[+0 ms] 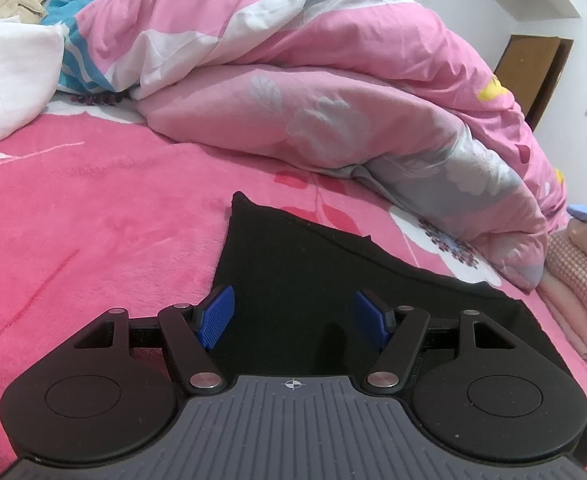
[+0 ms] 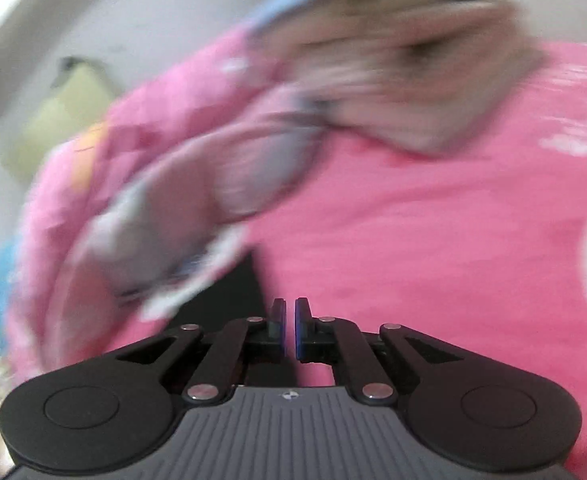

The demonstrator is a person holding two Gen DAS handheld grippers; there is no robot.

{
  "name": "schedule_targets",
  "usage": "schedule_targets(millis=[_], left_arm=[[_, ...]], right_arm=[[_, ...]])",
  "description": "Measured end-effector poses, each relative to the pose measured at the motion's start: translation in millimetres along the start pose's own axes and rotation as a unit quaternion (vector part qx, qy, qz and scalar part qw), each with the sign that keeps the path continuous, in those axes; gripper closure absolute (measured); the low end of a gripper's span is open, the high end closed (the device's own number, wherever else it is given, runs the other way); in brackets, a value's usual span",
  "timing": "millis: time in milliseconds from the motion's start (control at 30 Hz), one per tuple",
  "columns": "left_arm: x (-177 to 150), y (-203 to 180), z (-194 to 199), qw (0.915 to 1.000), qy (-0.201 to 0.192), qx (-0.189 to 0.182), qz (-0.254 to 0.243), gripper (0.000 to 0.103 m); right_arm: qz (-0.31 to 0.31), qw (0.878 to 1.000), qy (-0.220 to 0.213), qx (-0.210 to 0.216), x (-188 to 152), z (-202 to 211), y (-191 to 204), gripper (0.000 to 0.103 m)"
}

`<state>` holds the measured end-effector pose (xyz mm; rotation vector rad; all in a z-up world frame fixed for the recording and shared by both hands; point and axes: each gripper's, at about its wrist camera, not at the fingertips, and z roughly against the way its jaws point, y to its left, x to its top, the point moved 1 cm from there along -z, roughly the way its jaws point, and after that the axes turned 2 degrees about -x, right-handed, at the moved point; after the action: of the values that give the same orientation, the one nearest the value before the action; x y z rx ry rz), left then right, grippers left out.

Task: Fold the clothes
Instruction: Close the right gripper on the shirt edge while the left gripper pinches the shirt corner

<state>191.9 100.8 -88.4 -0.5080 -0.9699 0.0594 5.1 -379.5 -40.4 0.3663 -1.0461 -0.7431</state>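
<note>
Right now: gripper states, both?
Left gripper: open over the black garment, holding nothing.
Right gripper: shut; whether it pinches cloth cannot be told.

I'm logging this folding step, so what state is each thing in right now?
left gripper: open, over the black garment, pads not pressing it.
right gripper: shut; the blur hides whether any cloth is pinched.
black garment: lying flat on the pink blanket, one corner pointing away.
pink quilt: bunched in a heap behind the garment.
white pillow: lying at the far left.
</note>
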Motion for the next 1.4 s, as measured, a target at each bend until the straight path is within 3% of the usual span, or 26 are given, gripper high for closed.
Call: schedule_targets(millis=[100,167,400,467,533,667,733,867,1000,1033,1100,1167,1333,1400], left_arm=[[0.0,1.9,0.1,1.0000,0.001,-0.004,0.005,0.036],[-0.3,2.2,0.5,1.0000,0.000,-0.006,0.007,0.036],[-0.7,1.0,0.1,1.0000,0.001,-0.005,0.004,0.035],[-0.9,1.5,0.1,1.0000,0.001,-0.005,0.004,0.035],[-1.2,1.9,0.0,1.0000,0.000,-0.006,0.005,0.035],[-1.6,3.5,0.1,0.9999,-0.001,-0.009,0.010,0.035],[-1.5,3.9,-0.2,0.9999,-0.001,-0.010,0.012,0.035],[-1.4,2.6,-1.0,0.9999,0.001,-0.007,0.010,0.035],[-1.4,2.1,1.0,0.9999,-0.005,0.000,0.009,0.035],[-1.2,3.1,2.9,0.9999,-0.011,0.005,0.012,0.035],[-0.5,6.4,6.8,0.9994,-0.023,0.016,0.023,0.034],[1.2,13.8,9.1,0.9983,-0.029,0.022,0.045,0.034],[4.1,22.0,11.1,0.9964,-0.037,0.028,0.071,0.034],[4.4,21.3,10.5,0.9965,-0.037,0.030,0.069,0.034]], right_arm=[[0.062,0.993,0.073,0.073,-24.8,-31.5,44.1,0.098],[0.098,0.984,0.119,0.087,-41.6,-47.8,55.0,0.098],[0.141,0.946,0.256,0.144,-57.6,-8.7,22.8,0.098],[0.161,0.940,0.263,0.148,-50.0,-3.5,26.9,0.097],[0.170,0.942,0.240,0.164,-36.9,-11.1,42.3,0.097],[0.172,0.933,0.236,0.212,-40.8,-54.9,78.8,0.096],[0.185,0.920,0.269,0.215,-56.1,-73.8,91.1,0.096],[0.239,0.877,0.343,0.238,-82.7,-72.9,106.4,0.096],[0.284,0.864,0.330,0.255,-65.2,-70.8,127.6,0.093],[0.289,0.865,0.323,0.252,-57.4,-78.0,132.6,0.092],[0.295,0.872,0.308,0.240,-38.9,-104.8,143.5,0.092],[0.300,0.871,0.311,0.235,-27.1,-138.2,155.5,0.092],[0.309,0.850,0.358,0.230,-28.7,-215.5,170.7,0.092],[0.291,0.848,0.379,0.228,-31.5,-246.6,169.5,0.093]])
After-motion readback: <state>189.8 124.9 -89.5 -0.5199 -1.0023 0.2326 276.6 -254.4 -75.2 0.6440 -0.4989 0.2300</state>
